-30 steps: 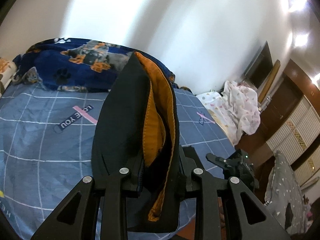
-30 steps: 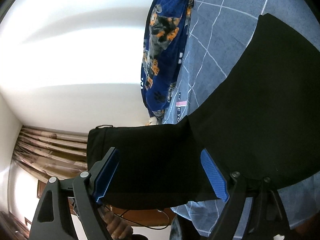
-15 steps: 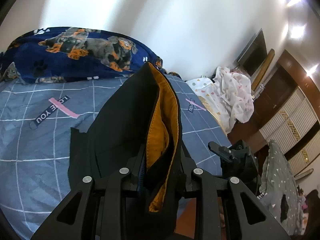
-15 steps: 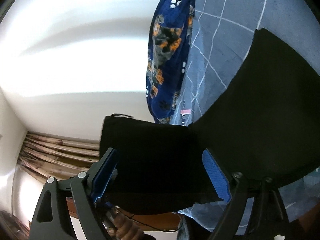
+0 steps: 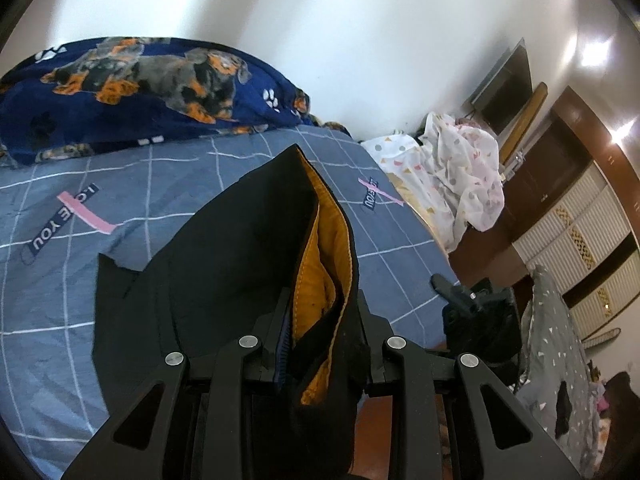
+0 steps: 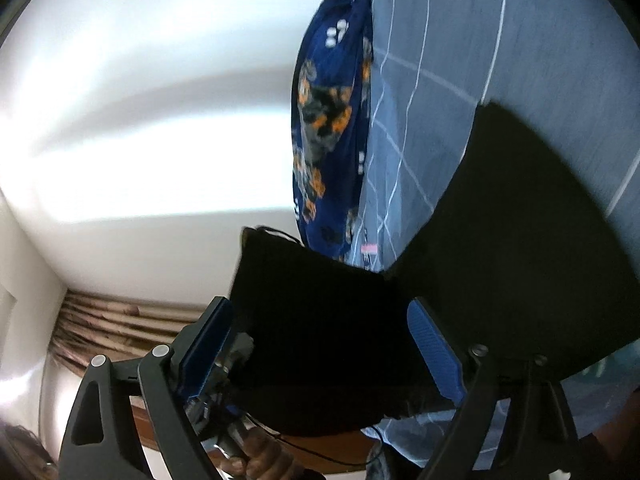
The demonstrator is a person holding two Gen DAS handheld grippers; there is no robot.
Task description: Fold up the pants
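On the bed (image 5: 224,168), w/ its blue checked sheet, black pants (image 5: 224,280) w/ orange lining (image 5: 320,276) drape forward from the left gripper (image 5: 320,344), which pinches the bunched edge tight. Long axis runs away from that gripper toward the dog-print blanket (image 5: 140,92). Right gripper (image 6: 316,344) is spread wide; pants (image 6: 520,248) cloth sits between its blue pads (image 6: 432,344), not clamped. Left is the holding hand; next fold likely carries the edge fwd over the cloth on the sheet.

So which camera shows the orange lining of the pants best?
The left wrist view: the orange lining shows inside the pants, pinched by the left gripper. The right wrist view shows only black fabric.
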